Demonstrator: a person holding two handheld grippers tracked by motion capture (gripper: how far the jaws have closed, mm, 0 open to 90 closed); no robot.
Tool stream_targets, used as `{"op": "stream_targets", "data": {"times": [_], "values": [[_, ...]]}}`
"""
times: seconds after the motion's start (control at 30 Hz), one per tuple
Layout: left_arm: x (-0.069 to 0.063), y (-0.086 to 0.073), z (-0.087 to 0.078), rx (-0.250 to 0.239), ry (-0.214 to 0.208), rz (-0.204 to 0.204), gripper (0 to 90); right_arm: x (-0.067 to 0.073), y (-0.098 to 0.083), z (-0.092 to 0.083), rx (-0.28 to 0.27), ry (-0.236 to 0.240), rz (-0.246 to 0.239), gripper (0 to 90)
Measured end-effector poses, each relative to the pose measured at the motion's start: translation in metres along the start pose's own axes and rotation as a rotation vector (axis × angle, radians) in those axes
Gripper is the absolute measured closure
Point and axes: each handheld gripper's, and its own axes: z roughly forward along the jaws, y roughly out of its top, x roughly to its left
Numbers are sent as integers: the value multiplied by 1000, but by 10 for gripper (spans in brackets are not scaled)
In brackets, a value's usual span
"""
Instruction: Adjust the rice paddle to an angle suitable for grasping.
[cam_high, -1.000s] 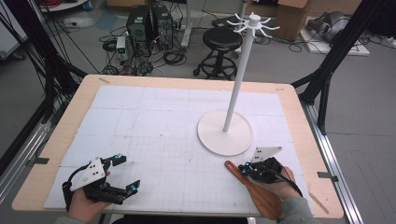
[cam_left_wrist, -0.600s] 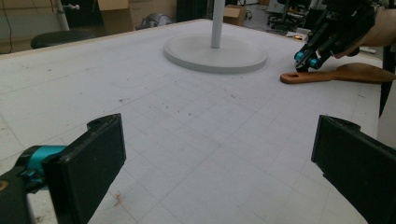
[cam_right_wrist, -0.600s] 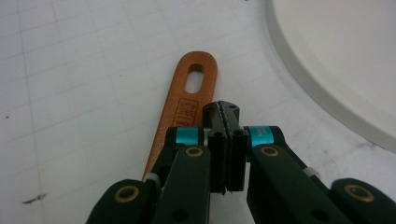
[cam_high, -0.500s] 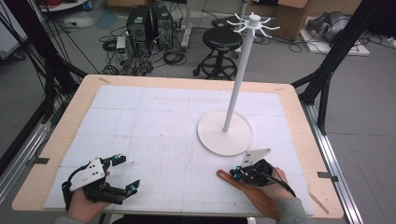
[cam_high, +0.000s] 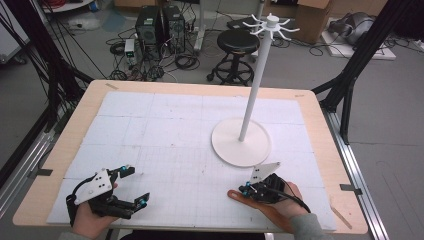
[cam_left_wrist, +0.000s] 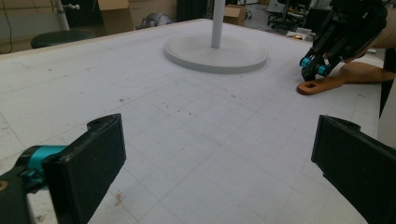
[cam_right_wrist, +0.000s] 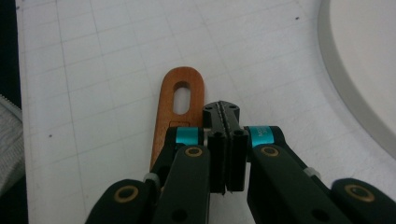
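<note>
On the white worktop (cam_high: 165, 130), the left tongs (cam_high: 134, 186) rest wide open and idle, while the right tongs (cam_high: 243, 190), pressed together and empty, hover over a flat-lying wooden spatula (cam_high: 239, 197), near a hook stand (cam_high: 241, 145).

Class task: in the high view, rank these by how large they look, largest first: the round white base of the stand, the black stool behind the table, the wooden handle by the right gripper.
1. Round white base.
2. Black stool; it stands farther from the camera, so it may really be larger than it looks.
3. Wooden handle, mostly hidden under the right gripper.
</note>
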Motion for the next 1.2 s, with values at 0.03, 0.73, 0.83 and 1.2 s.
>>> {"op": "stream_targets", "data": {"times": [0.03, 0.73, 0.83, 1.2], "values": [[0, 0, 0, -1, 2, -2, 34, 1, 1, -2, -16, -11, -2, 886], [2, -1, -1, 4, -3, -3, 34, 23, 1, -36, -106, -67, 97, 37], [2, -1, -2, 0, 2, -4, 34, 23, -1, -33, -58, -65, 86, 36], [2, -1, -1, 1, 1, -3, 34, 22, -6, -23, 56, 4, 108, 75]]}}
